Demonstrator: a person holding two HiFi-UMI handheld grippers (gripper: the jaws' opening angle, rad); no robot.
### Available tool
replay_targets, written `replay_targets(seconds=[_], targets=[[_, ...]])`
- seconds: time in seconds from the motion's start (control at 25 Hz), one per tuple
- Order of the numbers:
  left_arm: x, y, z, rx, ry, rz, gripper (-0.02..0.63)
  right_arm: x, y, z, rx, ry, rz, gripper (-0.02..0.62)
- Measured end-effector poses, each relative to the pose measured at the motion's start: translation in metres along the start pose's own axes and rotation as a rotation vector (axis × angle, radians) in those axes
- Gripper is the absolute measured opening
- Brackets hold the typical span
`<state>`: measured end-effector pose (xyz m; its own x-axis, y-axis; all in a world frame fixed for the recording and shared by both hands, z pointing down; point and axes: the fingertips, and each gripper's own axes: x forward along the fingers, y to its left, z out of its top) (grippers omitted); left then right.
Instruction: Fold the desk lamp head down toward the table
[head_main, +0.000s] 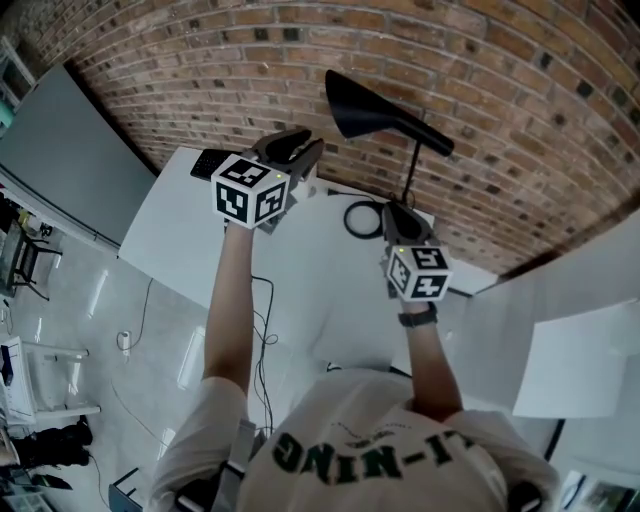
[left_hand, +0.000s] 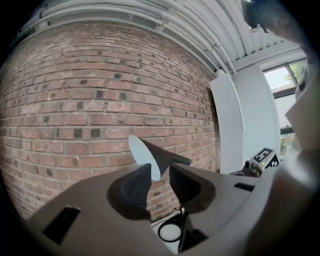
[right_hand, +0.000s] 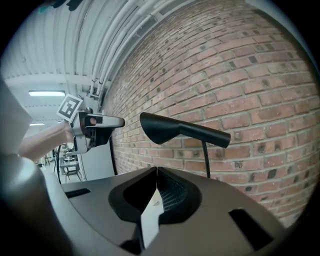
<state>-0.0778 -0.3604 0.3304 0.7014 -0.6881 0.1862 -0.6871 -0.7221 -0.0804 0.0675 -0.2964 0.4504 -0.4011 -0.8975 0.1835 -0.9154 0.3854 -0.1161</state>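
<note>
We hold both grippers up in front of a brick wall (head_main: 520, 120), over the far end of a white table (head_main: 190, 230). The desk lamp stands at that end of the table, close to the wall. Its black cone-shaped lamp head (head_main: 365, 105) is raised high on a thin black stem (head_main: 411, 170), with the open mouth turned toward our left and the narrow neck running off to the right. In the head view, a black ring (head_main: 362, 218) lies on the table near the foot of the stem; we cannot tell whether it is the base or a loop of cable. Our left gripper (head_main: 300, 150) is lifted to about the height of the lamp head and sits just to its left, apart from it. In the left gripper view its jaws stand apart with nothing pressed between them (left_hand: 160, 172), and the pale mouth of the lamp head (left_hand: 150, 155) shows beyond the gap. Our right gripper (head_main: 397, 215) is lower, near the stem. In the right gripper view its jaws are closed tip to tip on nothing (right_hand: 156, 172), and the lamp head (right_hand: 165, 127) is above and beyond them.
</note>
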Motion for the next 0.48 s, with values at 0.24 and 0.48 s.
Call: replay_targets(seconds=[0.24,0.48], targets=[[0.028,-0.008,0.005,0.031,0.052,-0.098,0.155,0.01,0.0,0.005,0.008,-0.005,0.031,0.006],[0.05,-0.009,0.002,-0.005,0.064,-0.164,0.238,0.012,-0.005,0.015,-0.008,-0.028,0.015,0.006]])
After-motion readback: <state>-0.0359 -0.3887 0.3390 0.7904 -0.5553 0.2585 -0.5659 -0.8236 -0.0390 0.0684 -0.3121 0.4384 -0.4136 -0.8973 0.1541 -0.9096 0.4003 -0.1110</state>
